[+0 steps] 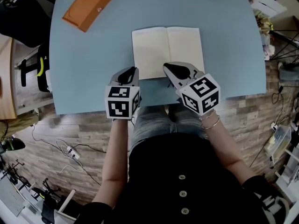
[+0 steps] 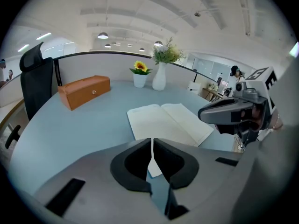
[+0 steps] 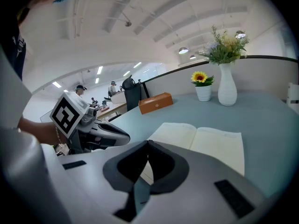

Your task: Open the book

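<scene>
The book [image 1: 168,50] lies open and flat on the blue table [image 1: 84,69], showing two blank cream pages. It also appears in the left gripper view [image 2: 168,122] and the right gripper view [image 3: 205,141]. My left gripper [image 1: 133,71] hovers just off the book's near left corner, its jaws shut [image 2: 152,142] with nothing between them. My right gripper [image 1: 166,67] hangs over the near edge of the book, jaws shut [image 3: 147,143] and empty. Each gripper sees the other: the right gripper [image 2: 205,113] and the left gripper [image 3: 122,136].
An orange box [image 1: 88,6] lies at the table's far left. A white vase of flowers [image 2: 159,76] and a small sunflower pot [image 2: 139,78] stand at the far edge. A black chair [image 2: 35,85] is left of the table. The person's lap is below the front edge.
</scene>
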The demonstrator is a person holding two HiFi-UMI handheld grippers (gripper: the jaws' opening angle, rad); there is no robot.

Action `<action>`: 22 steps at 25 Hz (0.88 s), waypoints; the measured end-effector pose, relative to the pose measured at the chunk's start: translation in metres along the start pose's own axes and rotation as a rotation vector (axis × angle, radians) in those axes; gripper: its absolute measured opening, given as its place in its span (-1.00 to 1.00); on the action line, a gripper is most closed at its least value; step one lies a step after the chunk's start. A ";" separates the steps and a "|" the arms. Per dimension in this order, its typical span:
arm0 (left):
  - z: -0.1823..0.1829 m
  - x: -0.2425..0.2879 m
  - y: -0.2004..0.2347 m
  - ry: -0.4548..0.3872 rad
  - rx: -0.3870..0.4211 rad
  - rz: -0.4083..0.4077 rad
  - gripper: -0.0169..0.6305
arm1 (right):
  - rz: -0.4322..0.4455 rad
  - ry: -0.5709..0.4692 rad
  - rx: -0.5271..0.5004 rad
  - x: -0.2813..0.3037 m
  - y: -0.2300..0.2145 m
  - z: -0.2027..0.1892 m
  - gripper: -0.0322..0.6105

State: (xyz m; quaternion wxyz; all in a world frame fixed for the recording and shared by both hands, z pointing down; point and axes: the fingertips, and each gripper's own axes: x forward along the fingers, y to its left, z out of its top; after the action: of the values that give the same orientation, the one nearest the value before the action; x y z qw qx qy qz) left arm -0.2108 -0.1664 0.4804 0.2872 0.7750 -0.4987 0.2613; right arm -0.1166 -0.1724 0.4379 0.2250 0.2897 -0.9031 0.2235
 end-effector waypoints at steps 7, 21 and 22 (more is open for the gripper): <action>0.033 -0.007 -0.023 -0.104 0.015 -0.069 -0.91 | 0.027 -0.017 -0.017 -0.015 -0.001 0.017 -0.89; 0.090 -0.036 -0.075 -0.293 0.052 -0.193 -0.91 | 0.026 -0.115 -0.070 -0.047 0.001 0.053 -0.89; 0.093 -0.037 -0.079 -0.304 0.057 -0.196 -0.91 | 0.024 -0.125 -0.070 -0.049 0.001 0.056 -0.89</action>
State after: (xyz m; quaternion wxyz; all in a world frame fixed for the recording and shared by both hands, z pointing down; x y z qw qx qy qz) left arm -0.1409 -0.1826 0.3749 0.2106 0.8581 -0.4510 0.1259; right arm -0.0968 -0.1812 0.3673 0.1755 0.2841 -0.9261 0.1758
